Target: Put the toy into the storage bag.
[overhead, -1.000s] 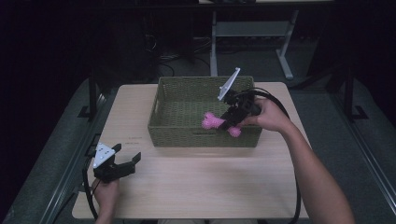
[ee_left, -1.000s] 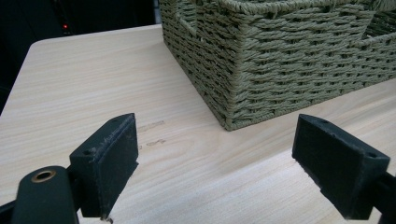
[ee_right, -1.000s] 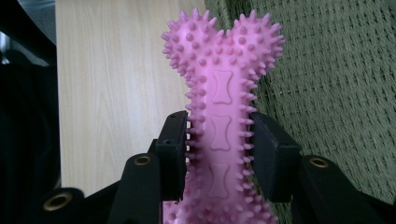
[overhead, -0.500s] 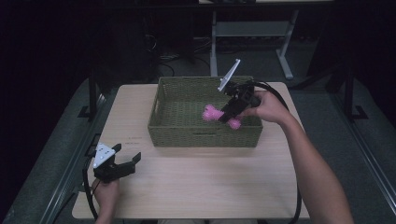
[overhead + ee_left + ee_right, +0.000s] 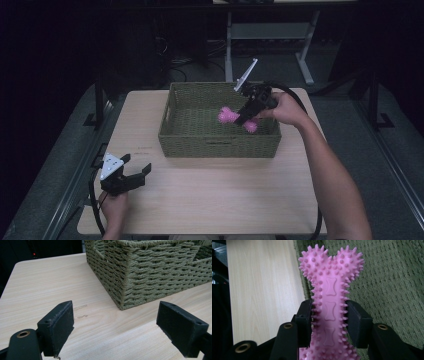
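Observation:
A pink spiky bone-shaped toy (image 5: 229, 115) (image 5: 329, 297) hangs over the inside of a green woven basket (image 5: 186, 140) at the table's far middle. My right gripper (image 5: 244, 118) (image 5: 329, 315) is shut on the toy's shaft, with both jaws pressed against its sides. The toy's far end points toward the basket's floor and left wall. My left gripper (image 5: 135, 175) (image 5: 115, 327) rests low near the table's front left corner, jaws wide open with nothing between them. It faces the basket's near corner (image 5: 125, 290).
The light wooden table (image 5: 210, 200) spreads in front of the basket. A metal desk frame (image 5: 270, 35) stands on the dark floor behind the table. Black cables trail from both grippers.
My right gripper has carried the pink toy a little farther up and over the basket's interior. The left gripper has stayed where it was.

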Demonstrator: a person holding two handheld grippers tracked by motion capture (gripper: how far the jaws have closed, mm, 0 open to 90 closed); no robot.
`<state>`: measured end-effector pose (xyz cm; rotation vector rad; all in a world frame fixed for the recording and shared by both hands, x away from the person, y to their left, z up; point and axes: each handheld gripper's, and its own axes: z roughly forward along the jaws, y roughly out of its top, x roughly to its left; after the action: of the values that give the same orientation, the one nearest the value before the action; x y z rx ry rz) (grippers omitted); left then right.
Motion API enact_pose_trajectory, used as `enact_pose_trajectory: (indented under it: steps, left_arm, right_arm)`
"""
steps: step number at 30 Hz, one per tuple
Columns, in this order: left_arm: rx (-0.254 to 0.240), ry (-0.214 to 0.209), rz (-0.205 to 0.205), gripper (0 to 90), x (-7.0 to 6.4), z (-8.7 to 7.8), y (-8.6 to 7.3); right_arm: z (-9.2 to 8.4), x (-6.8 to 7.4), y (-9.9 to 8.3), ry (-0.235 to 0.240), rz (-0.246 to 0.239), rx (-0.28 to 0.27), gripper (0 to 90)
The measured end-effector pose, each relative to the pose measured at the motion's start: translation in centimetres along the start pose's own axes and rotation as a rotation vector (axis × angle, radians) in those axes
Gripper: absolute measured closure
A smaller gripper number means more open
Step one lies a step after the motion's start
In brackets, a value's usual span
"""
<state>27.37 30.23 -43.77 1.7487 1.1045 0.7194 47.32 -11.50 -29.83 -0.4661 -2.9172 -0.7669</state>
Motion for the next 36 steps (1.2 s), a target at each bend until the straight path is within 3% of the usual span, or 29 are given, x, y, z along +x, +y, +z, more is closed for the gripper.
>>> enact_pose_trajectory:
  steps: [23, 36]
  left_arm:
    - [0.001, -0.001, 0.002, 13.9, 0.0, 0.0, 0.0]
    - [-0.005, -0.002, 0.000, 13.8, 0.0, -0.1, 0.0]
  right_arm:
    - [2.5, -2.9, 0.0, 0.018, 0.059, 0.030, 57.9]
    - [3.8, -3.4, -0.4, 0.040, 0.077, 0.033, 57.9]
